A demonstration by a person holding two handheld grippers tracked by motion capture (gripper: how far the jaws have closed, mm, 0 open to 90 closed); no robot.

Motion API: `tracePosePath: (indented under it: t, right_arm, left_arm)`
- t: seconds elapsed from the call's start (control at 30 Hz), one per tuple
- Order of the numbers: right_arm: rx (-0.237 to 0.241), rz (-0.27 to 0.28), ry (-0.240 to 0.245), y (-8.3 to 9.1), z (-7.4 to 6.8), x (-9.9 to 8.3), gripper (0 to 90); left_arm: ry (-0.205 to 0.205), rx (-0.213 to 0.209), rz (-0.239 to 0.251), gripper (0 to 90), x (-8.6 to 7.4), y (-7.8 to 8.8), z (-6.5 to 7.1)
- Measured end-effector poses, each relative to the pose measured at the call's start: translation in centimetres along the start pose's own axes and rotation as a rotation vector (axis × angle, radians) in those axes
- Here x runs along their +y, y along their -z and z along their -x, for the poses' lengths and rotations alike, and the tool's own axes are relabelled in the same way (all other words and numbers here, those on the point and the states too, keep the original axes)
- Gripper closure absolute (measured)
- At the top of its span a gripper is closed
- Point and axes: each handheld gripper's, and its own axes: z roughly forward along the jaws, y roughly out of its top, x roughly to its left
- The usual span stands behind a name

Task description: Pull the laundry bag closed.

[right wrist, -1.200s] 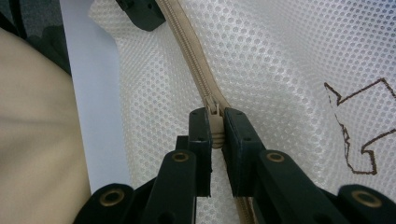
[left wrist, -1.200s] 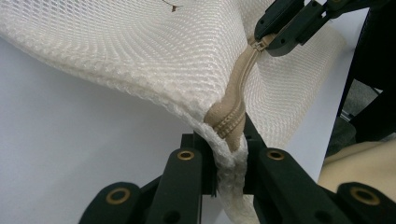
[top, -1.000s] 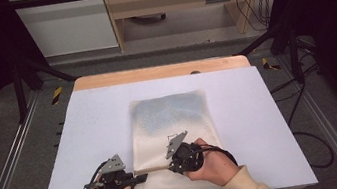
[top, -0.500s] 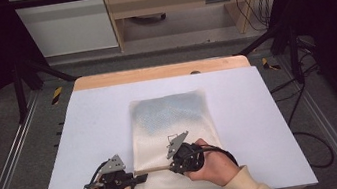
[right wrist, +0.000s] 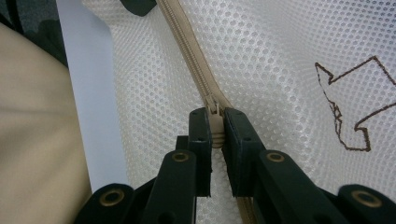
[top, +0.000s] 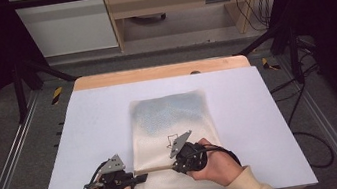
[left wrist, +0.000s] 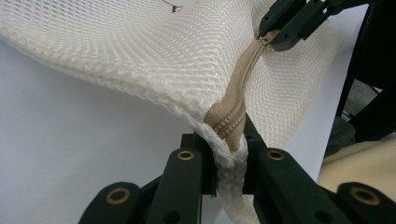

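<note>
A cream mesh laundry bag (top: 173, 124) lies flat in the middle of the white table, with bluish cloth showing through its far half. A tan zipper (left wrist: 243, 70) runs along its near edge. My left gripper (top: 141, 178) is shut on the bag's near left corner (left wrist: 229, 140), at the zipper's end. My right gripper (top: 174, 163) is shut on the zipper pull (right wrist: 215, 126), partway along the zipper (right wrist: 191, 51). The right gripper's jaws also show at the top right of the left gripper view, on the pull (left wrist: 265, 39). A brown arrow-like mark (right wrist: 350, 102) is printed on the mesh.
The white table (top: 85, 127) has a wooden strip (top: 160, 72) along its far edge. Metal frame rails (top: 10, 163) run down both sides. Cables (top: 309, 134) lie on the floor at the right. A shelf unit (top: 163, 4) stands beyond the table.
</note>
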Motion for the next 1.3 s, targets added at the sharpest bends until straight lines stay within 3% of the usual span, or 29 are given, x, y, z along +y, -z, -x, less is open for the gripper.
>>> tracePosePath:
  t: [1.3]
  right_arm:
    - [-0.016, 0.001, -0.02, 0.7, 0.1, -1.2, 82.2]
  left_arm:
    - [-0.009, -0.003, 0.002, 82.7, 0.0, -0.1, 0.1]
